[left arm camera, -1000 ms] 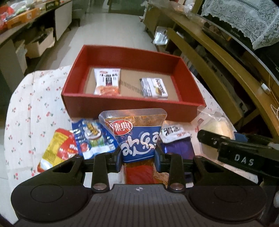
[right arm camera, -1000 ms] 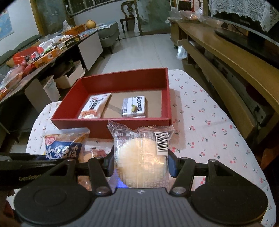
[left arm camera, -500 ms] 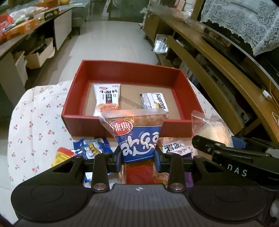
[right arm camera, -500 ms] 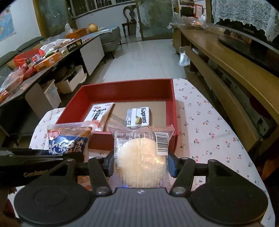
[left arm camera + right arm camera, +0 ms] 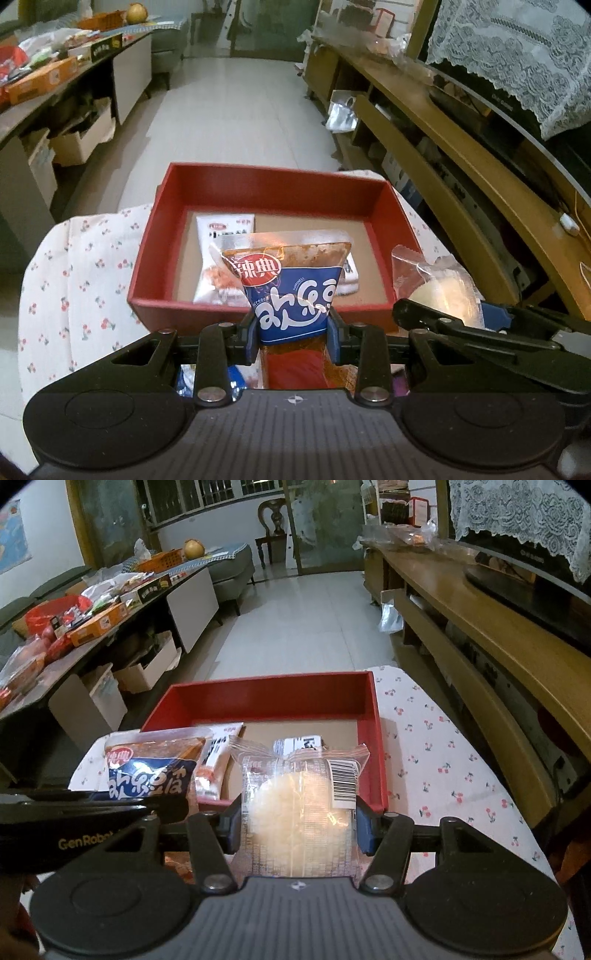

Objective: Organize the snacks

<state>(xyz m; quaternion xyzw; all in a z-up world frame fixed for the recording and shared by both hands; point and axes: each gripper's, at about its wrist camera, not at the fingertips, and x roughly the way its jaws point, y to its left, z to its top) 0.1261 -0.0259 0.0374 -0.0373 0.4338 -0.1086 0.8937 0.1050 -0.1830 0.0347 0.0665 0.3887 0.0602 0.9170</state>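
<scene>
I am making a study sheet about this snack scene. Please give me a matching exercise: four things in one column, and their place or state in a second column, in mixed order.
Column 1
1. blue and red snack bag
2. clear packet with a pale round cake
3. white packet with red print
4. cherry-print tablecloth

Column 2
A. lies on the cardboard floor of the red box
B. clamped in the left gripper
C. covers the table under the box
D. clamped in the right gripper

Pairs: 1-B, 2-D, 3-A, 4-C
</scene>
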